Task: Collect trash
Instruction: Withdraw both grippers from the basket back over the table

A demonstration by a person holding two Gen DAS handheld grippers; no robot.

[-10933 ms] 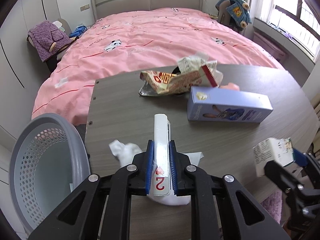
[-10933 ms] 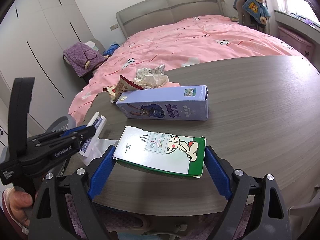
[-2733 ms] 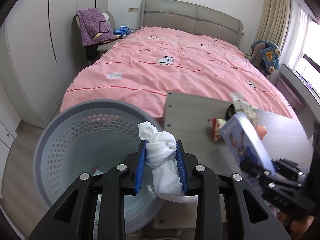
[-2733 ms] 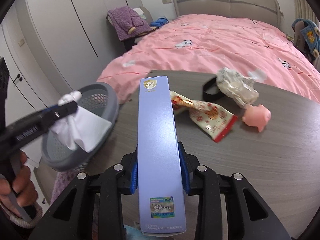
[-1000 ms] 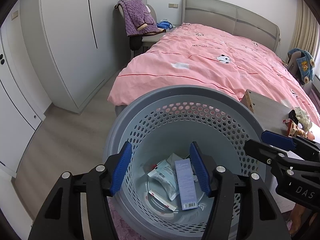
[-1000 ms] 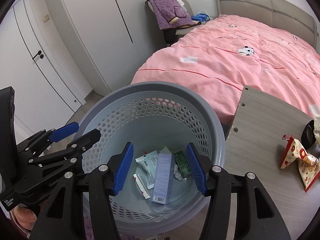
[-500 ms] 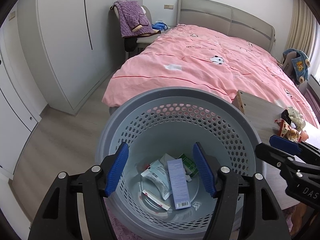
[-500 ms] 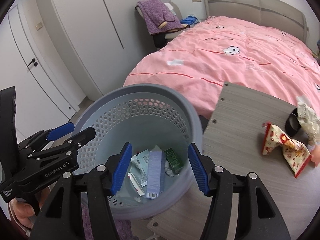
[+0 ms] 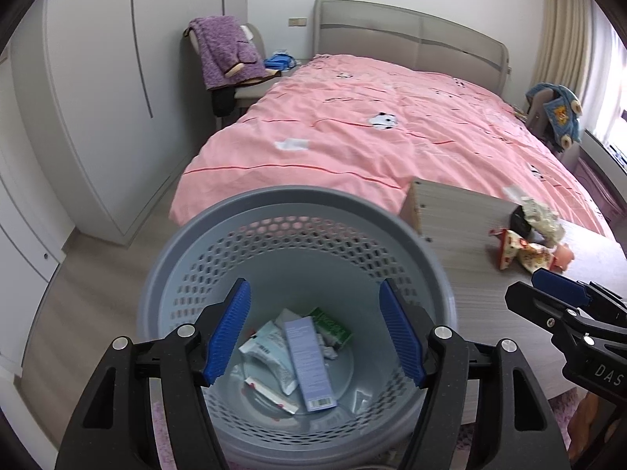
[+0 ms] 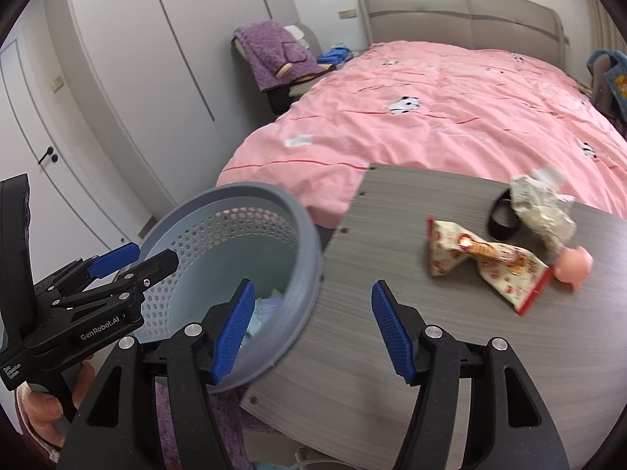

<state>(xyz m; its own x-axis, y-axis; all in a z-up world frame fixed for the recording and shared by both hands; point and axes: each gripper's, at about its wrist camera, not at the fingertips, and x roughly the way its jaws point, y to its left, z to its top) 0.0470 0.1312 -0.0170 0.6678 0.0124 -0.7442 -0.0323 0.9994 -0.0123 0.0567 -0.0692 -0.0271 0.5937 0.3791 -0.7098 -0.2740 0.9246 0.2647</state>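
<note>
My left gripper (image 9: pixel 313 290) hangs open over the grey perforated basket (image 9: pixel 298 196), with nothing between its jaws. Inside the basket lie a blue box (image 9: pixel 309 364), a green carton (image 9: pixel 331 327) and several wrappers. My right gripper (image 10: pixel 312 288) straddles the basket rim (image 10: pixel 250 190) and the table's (image 10: pixel 392 313) left edge; its jaws are opening and hold nothing. A red-and-cream snack wrapper (image 10: pixel 486 262) and a crumpled wrapper (image 10: pixel 544 207) lie on the table ahead to the right. The left gripper (image 10: pixel 137 258) shows at the left, held by a hand (image 10: pixel 43 419).
A pink pig toy (image 10: pixel 576 266) and a black ring (image 10: pixel 501 215) sit beside the wrappers. The pink bed (image 10: pixel 431 117) stands close behind table and basket. White wardrobe doors (image 10: pixel 117 78) line the left wall, and a chair with purple clothing (image 10: pixel 274 55) stands by the bed.
My right gripper has swung right, from above the basket to over the table edge, with its jaws spreading. The left gripper pulled back and up a little from the basket.
</note>
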